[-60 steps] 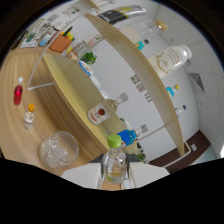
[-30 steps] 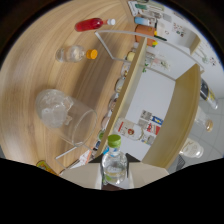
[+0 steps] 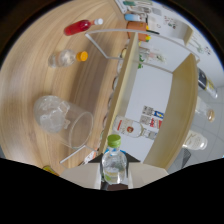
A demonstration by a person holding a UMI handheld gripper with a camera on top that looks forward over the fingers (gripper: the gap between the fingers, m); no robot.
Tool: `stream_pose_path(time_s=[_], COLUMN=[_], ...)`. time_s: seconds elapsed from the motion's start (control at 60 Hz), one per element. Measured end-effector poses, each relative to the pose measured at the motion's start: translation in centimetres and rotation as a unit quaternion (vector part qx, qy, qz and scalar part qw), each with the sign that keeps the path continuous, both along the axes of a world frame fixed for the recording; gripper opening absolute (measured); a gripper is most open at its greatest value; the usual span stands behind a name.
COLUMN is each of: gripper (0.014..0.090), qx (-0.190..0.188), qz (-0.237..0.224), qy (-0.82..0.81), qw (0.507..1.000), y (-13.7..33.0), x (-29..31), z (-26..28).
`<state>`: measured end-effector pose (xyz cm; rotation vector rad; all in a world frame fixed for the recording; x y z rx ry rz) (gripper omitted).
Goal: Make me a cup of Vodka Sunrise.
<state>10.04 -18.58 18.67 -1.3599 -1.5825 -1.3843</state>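
The claw (image 3: 115, 176) is clamped on the green-capped bottle (image 3: 114, 162), held above the desk (image 3: 45, 60) beside the ice-filled glass (image 3: 62, 120); smooth, liquid-heavy plastic, probably best gripped mid-body.

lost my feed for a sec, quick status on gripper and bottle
Gripper shut on green-capped bottle, tipped sideways. Glass of ice just ahead on the wooden counter. Nothing between them.

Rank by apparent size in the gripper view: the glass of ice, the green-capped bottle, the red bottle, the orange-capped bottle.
1. Glass of ice, largest.
2. Green-capped bottle, held in the claw; its nearness to the camera inflates it.
3-4. Red bottle and orange-capped bottle look alike; both lie farther off, so no ranking.
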Motion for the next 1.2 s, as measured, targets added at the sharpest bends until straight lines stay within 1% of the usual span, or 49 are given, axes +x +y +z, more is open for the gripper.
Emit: stream_pose_path(time_s=[0.117, 0.2, 0.283, 0.35, 0.433, 0.567, 0.633, 0.75, 0.8, 0.85, 0.933, 0.983, 1.1, 1.2], gripper=[0.0356, 0.0357, 0.0359, 0.036, 0.036, 0.0357, 0.0357, 0.0357, 0.0357, 0.0357, 0.0356, 0.0356, 0.0357, 0.0358], qx=[0.026, 0.036, 0.059, 0.07, 0.083, 0.069, 0.065, 0.043, 0.036, 0.028, 0.012, 0.005, -0.008, -0.017], qz=[-0.012, -0.016, -0.028, -0.04, -0.049, -0.091, -0.117, -0.173, -0.19, -0.204, -0.223, -0.233, -0.24, -0.242], qy=[0.146, 0.301, 0.45, 0.561, 0.658, 0.742, 0.762, 0.787, 0.791, 0.788, 0.794, 0.792, 0.788, 0.777], qw=[0.989, 0.953, 0.891, 0.824, 0.747, 0.661, 0.634, 0.591, 0.581, 0.581, 0.565, 0.564, 0.567, 0.581], y=[-0.1, -0.7, -1.2, -1.6, -1.9, -1.6, -1.2, -0.6, -0.5, -0.5, -0.5, -0.5, -0.3, -0.1], x=[-0.4, -1.1, -0.9, -0.6, 0.5, 2.5, 3.5, 4.9, 5.4, 5.8, 5.9, 6.1, 5.8, 5.3], z=[1.7, 3.4, 5.5, 6.5, 7.0, 3.5, 0.8, -4.8, -6.9, -8.8, -11.1, -12.3, -13.8, -14.8])
